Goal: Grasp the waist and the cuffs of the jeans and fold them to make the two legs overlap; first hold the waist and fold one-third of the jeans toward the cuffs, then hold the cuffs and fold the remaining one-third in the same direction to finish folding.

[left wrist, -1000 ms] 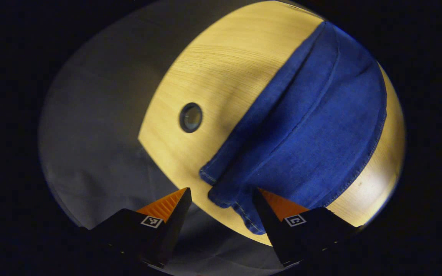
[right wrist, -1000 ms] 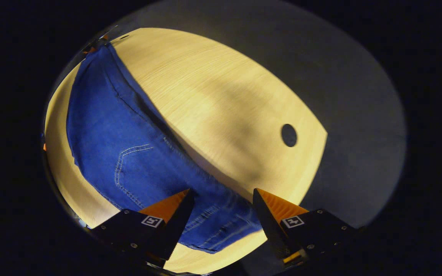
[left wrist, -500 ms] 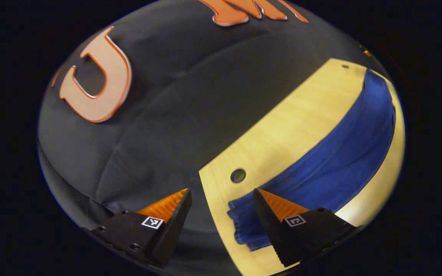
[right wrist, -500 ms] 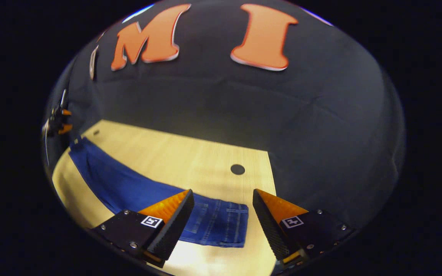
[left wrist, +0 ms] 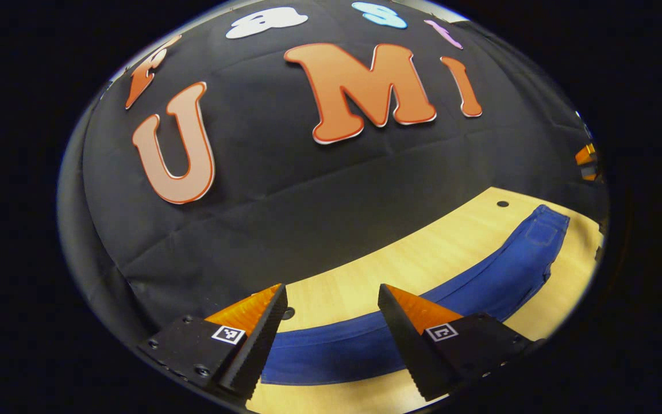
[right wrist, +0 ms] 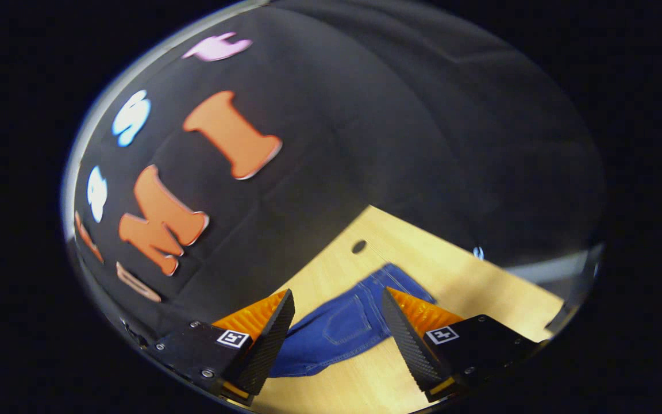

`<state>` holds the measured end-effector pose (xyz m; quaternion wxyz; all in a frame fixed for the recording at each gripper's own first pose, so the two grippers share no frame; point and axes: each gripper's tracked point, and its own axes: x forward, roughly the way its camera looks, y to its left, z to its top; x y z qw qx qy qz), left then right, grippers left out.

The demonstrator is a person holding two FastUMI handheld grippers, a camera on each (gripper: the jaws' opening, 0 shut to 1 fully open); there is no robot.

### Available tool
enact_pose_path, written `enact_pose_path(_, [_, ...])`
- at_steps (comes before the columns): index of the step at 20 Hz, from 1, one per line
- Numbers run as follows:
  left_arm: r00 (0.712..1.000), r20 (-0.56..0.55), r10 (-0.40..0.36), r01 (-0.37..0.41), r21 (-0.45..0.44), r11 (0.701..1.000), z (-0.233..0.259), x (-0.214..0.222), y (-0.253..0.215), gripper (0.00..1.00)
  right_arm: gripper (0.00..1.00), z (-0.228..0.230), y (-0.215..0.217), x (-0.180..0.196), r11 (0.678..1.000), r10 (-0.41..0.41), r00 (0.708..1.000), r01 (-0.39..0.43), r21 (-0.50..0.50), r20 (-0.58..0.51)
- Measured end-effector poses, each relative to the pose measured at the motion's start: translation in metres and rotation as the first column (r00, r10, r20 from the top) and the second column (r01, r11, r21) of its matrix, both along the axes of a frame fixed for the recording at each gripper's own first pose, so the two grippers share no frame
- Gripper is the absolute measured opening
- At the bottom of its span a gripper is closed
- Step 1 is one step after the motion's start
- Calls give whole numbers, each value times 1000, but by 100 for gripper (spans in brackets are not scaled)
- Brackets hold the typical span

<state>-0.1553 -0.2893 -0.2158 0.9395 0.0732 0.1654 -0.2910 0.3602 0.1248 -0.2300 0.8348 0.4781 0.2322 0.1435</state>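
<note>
Blue jeans [left wrist: 480,287] lie flat on the light wooden table [left wrist: 423,253], stretched in one long strip with the legs overlapped. Their waist end with a back pocket [left wrist: 541,227] is at the far right of the left gripper view. My left gripper [left wrist: 331,322] is open above the leg part, nothing between its fingers. In the right gripper view, the waist and a back pocket [right wrist: 345,325] sit between and beyond the fingers. My right gripper [right wrist: 337,328] is open above the jeans [right wrist: 331,345], holding nothing. The other gripper [left wrist: 587,161] shows small at the far right edge.
The table has a round cable hole [left wrist: 502,204] near its back edge, seen also as a cable hole [right wrist: 358,246] in the right gripper view. Black cloth wall [left wrist: 308,190] rises right behind the table. Bare wood [right wrist: 480,287] lies to the right of the waist.
Both grippers have lifted and tilted up from looking down at the jeans to looking along the table toward the wall. The right view has rolled sideways. Both stay open.
</note>
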Motion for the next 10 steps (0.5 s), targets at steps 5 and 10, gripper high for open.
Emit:
enact_pose_path(5, [998, -61, 11, -14, -48, 999, 1, -35, -28, 98, 96, -97, 25, 28, 995, -18, 975, 39, 87, -220])
enact_pose_path(10, [985, -136, 107, -120, -84, 989, -9, -47, -6, 98, 96, -134, 48, 55, 994, 13, 954, 19, 106, -299])
